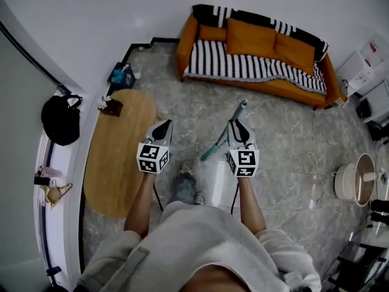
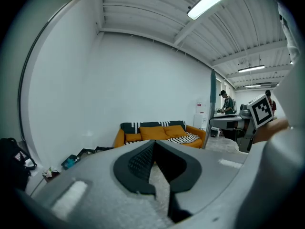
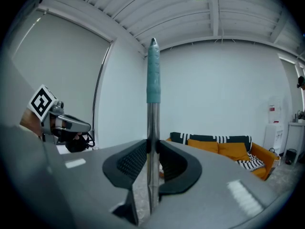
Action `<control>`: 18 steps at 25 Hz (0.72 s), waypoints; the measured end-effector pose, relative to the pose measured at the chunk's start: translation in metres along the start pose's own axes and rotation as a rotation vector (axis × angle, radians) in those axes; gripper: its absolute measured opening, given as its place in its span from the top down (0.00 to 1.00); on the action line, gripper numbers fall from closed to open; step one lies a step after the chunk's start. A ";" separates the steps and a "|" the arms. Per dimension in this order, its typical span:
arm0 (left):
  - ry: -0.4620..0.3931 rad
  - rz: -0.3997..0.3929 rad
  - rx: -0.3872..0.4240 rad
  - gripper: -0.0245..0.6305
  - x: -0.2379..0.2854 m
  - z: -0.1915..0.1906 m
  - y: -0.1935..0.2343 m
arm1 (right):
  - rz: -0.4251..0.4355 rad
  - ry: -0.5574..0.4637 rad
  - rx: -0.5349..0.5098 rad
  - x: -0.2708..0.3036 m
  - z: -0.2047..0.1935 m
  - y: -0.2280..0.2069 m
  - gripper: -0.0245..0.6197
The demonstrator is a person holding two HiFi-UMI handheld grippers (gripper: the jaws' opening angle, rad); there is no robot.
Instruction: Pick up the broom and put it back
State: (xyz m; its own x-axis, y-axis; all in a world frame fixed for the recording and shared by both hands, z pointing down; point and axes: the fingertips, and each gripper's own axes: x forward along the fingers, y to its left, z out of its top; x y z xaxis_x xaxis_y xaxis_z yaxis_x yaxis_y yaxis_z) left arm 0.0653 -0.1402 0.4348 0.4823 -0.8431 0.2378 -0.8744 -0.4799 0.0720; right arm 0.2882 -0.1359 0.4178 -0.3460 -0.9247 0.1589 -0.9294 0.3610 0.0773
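– Fingers point(image 3: 127, 163) of the right gripper point(image 3: 152, 142) are pinching the long broom point(image 3: 151, 123), a polished metal shaft with a teal sleeve point(image 3: 153, 75) at its upper end. We are recording pads pressing on both sides of the bare metal.
– And the left gripper point(image 2: 153, 143)?
– Its fingers point(image 2: 136, 163) are meeting tip to tip, with nothing between them.
– Which relation are we flagging for the coming move?
– We are noting that the broom's long axis is standing upright, crossing the jaws at a right angle. The clamp is sitting on the metal below the teal sleeve, so much of the length is rising above the grip. In our judgement the top may swing as the broom is being carried.
– Which hand is nearer?
– The right hand is holding it already. The left is riding beside it, apart from the shaft.
– Any writing?
– We are finding no brand or label on the broom. Only black-and-white square markers are showing, on the cubes of both grippers. A small red patch on the white appliance point(image 3: 273, 128) beside the orange sofa point(image 3: 224, 149) is too small to read.
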 end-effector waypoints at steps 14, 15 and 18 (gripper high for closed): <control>-0.031 -0.019 -0.034 0.97 0.121 0.043 0.096 | -0.002 0.037 -0.047 0.141 0.022 -0.023 0.84; -0.034 -0.018 -0.039 0.97 0.127 0.046 0.104 | 0.000 0.038 -0.049 0.152 0.024 -0.023 0.84; -0.037 -0.012 -0.048 0.97 0.142 0.048 0.125 | 0.007 0.044 -0.053 0.179 0.027 -0.021 0.84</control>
State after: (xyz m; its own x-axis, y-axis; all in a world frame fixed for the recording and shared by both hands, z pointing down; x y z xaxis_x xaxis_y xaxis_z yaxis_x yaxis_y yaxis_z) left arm 0.0275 -0.3313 0.4308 0.4938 -0.8462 0.2004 -0.8695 -0.4788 0.1209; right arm 0.2420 -0.3123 0.4177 -0.3457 -0.9162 0.2029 -0.9182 0.3748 0.1280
